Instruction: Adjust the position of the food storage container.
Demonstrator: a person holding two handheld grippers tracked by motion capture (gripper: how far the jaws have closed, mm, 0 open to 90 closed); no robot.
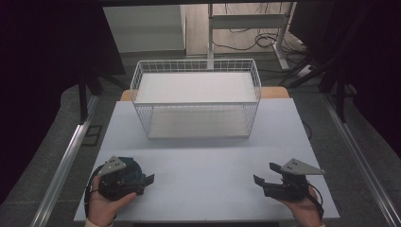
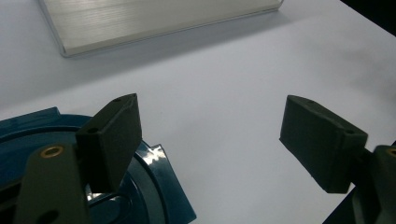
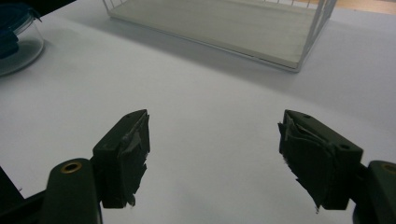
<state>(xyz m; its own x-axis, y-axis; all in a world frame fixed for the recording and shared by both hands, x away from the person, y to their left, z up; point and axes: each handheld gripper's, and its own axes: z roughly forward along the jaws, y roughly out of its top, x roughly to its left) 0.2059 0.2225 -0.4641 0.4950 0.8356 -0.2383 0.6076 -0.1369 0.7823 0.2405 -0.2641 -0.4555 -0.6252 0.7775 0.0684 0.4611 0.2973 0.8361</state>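
Note:
A round glass container with a dark blue lid (image 1: 134,169) sits at the table's near left. My left gripper (image 1: 145,185) lies right over it, held in a hand, jaws pointing right. In the left gripper view the blue lid (image 2: 161,186) lies under the left jaw, and the left gripper (image 2: 212,119) is open with only bare table between its pads. My right gripper (image 1: 265,173) rests at the near right in the other hand, pointing left. In its own view the right gripper (image 3: 215,128) is open on nothing, and the container (image 3: 16,37) stands far off at upper left.
A white wire basket (image 1: 196,63) with a pale flat bottom stands at the middle back of the light table (image 1: 203,161). Its base (image 3: 224,23) reaches across the top of the right gripper view. Dark curtains and floor rails flank the table.

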